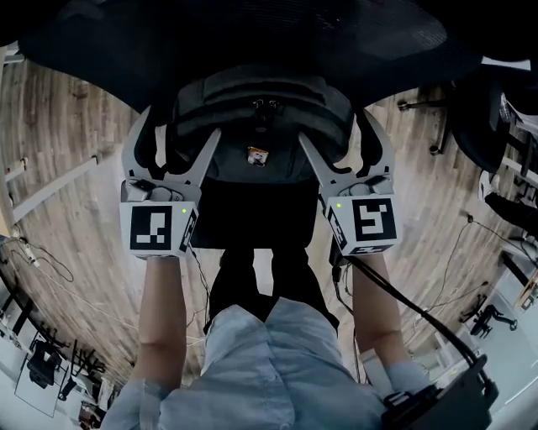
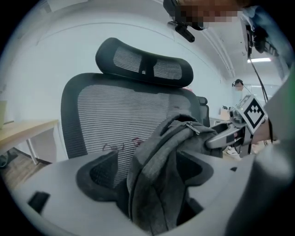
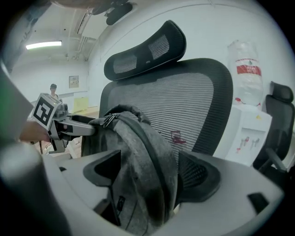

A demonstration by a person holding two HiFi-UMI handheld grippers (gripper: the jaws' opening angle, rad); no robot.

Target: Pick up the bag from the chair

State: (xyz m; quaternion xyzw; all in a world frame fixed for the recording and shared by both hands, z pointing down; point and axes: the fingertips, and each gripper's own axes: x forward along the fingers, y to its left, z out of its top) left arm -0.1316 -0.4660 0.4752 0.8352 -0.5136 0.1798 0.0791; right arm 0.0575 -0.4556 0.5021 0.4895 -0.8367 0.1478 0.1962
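Head view: L tongs (image 1: pixel 181 124), R tongs (image 1: pixel 334 126) wide open, straddling grey bag (image 1: pixel 261 105) on chair (image 1: pixel 252 25).

behind bag (image 1: pixel 261 126): chair backrest (image 2: pixel 115 115) blocks | sides: open above wood floor (image 1: pixel 76 168)

Shows a dark grey woven-fabric backpack (image 1: pixel 261 117) (image 2: pixel 156 184) (image 3: pixel 138 175), soft and a little slumped, with darker piping along its edges. Stands upright on the seat of a black office chair with ribbed mesh back and curved headrest (image 1: pixel 252 38) (image 2: pixel 110 115) (image 3: pixel 184 101), close in front of the backrest. Has metal zip pulls together at the crest, beside a short carry loop. Bears a small square label on the face turned away from the backrest.
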